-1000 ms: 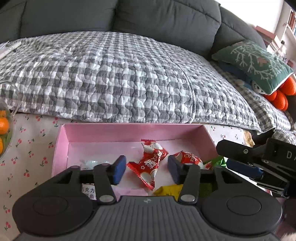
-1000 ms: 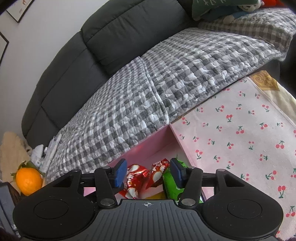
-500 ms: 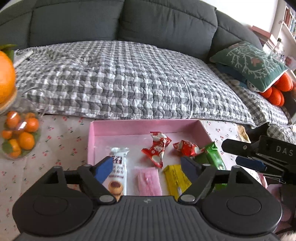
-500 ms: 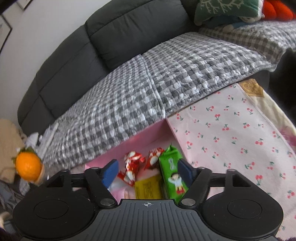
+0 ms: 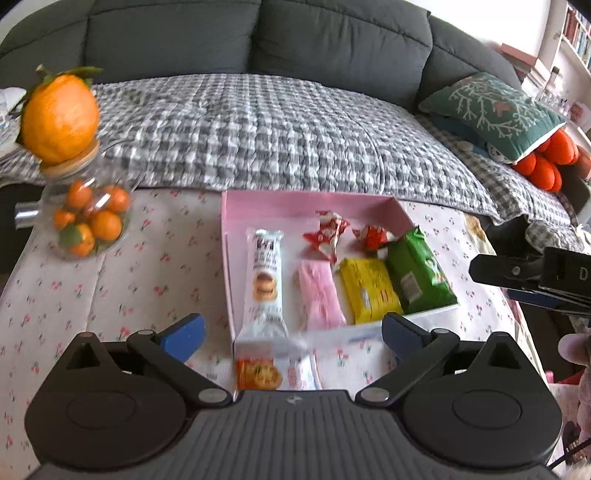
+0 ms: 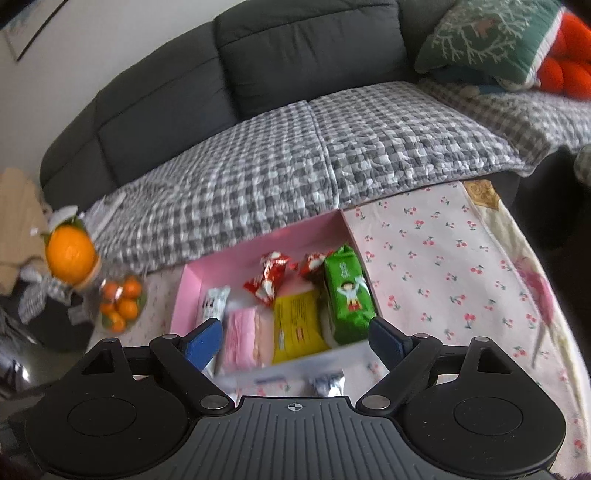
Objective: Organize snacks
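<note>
Filling the upper frame, a dark sofa [image 5: 258,33] under a checked quilt [image 5: 258,136] backs the table [image 5: 110,280], whose cherry-print cloth looks soft and could slide. Mid-frame sits the pink tray [image 5: 227,266]: light card, probably easily nudged. Inside lie crinkly, slippery, crushable packets: a long white biscuit pack [image 5: 264,284] overhanging the near rim, best pinched across its middle, then green [image 5: 417,273], yellow [image 5: 369,291] and pink [image 5: 319,295]. Left tongs [image 5: 291,332] and right tongs [image 6: 293,338] are opening, nothing between them.
</note>
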Available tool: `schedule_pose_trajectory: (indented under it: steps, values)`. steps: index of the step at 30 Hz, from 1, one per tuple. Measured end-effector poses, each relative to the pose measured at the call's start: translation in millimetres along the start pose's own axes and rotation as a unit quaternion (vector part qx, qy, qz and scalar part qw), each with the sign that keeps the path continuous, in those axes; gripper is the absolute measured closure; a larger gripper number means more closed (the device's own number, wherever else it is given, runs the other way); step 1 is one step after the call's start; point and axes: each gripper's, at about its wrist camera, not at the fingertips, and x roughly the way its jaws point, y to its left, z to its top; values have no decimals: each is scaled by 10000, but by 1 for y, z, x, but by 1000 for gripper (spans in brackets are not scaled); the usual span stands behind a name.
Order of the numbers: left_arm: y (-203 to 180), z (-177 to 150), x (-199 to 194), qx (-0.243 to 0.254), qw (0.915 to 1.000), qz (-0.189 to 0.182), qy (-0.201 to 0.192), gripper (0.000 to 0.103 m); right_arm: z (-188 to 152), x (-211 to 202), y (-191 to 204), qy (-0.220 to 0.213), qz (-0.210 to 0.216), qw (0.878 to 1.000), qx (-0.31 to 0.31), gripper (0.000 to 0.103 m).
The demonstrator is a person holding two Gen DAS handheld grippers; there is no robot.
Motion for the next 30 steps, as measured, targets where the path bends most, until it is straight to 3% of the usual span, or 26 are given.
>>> schedule_pose_trajectory:
  steps: [4,9,13,15,23,30]
  values:
    - [4,-12,-8,-24,10000,42,52,1,-12,-15,6,28,16,9999,-120,7]
    - [13,-29,-15,-17,9999,101,97,1,-28,-21,7,21,86,9998,-199,6]
    - [15,-40,-17,289,9993,249,20,1,-43,-16,1,147,155,9996,-186,6]
    - [17,-44,-17,407,9987,296,24,1,-48,-12,0,319,69,9991,-285,6]
    - [30,-65,-10,528,9971,487,237,1,-72,-13,0,347,-232,9943,-977,6]
    - [42,-83,-6,256,9977,230,582,3,-90,-13,-14,563,-402,9894,-1274,6]
